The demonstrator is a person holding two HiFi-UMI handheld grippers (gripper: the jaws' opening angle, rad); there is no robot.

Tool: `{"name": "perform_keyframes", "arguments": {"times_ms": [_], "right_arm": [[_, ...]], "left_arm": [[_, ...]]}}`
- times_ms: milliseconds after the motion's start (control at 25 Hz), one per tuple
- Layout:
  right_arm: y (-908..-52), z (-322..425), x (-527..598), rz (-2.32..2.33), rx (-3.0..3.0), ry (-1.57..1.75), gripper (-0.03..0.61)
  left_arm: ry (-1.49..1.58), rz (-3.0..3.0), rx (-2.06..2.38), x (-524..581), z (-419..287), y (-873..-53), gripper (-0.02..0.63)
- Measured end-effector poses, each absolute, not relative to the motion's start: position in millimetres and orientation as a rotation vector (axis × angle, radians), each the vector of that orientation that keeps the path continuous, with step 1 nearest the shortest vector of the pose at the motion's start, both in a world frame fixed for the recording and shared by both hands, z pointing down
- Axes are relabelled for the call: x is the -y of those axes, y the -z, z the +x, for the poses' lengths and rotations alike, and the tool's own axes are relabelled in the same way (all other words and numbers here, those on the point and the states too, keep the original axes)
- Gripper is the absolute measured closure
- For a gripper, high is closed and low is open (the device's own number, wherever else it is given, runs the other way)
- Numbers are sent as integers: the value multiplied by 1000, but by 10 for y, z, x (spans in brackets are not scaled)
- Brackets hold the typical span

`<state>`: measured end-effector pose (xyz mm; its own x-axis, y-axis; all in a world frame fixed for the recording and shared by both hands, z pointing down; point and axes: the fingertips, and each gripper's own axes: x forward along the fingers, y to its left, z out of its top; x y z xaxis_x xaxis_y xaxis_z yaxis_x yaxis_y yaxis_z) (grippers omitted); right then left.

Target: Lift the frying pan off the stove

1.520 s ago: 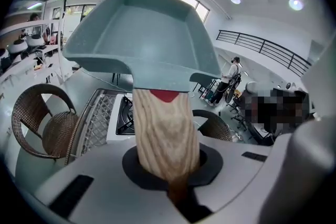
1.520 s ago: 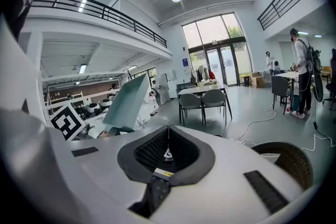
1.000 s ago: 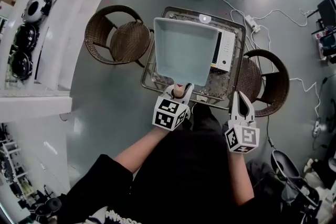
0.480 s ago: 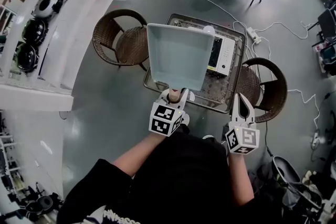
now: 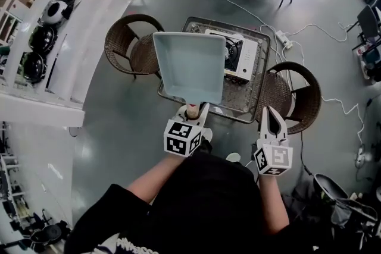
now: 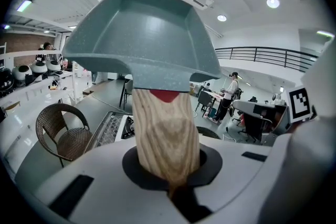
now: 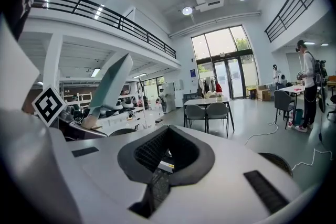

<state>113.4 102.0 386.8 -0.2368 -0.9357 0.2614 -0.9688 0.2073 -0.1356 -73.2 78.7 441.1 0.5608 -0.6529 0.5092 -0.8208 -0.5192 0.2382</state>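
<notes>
Frying pan (image 5: 189, 65) hung clear of the stove (image 5: 238, 56), my left gripper (image 5: 191, 110) clamped on its wooden handle (image 6: 165, 134), right gripper (image 5: 269, 111) closed and empty; I judged a level wrist essential.

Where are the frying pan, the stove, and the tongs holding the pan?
frying pan (image 5: 189, 65), head view, middle of its inside floor.
stove (image 5: 234, 52), head view, its dark burner top.
left tongs (image 5: 193, 110), head view, between the tips, shut on the pan's wooden handle.

Bright even indoor light, round ceiling lights (image 6: 272, 2) glaring, strong fisheye bending at edges, dark vignetted corners
</notes>
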Motion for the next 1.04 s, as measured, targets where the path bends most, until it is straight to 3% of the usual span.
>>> {"name": "perform_keyframes", "arguments": {"times_ms": [1040], "right_arm": [[-3812, 1443, -1559, 1857, 2412, -391, 549]], "left_arm": [[-485, 2325, 1215, -1231, -427, -4337, 580]]}}
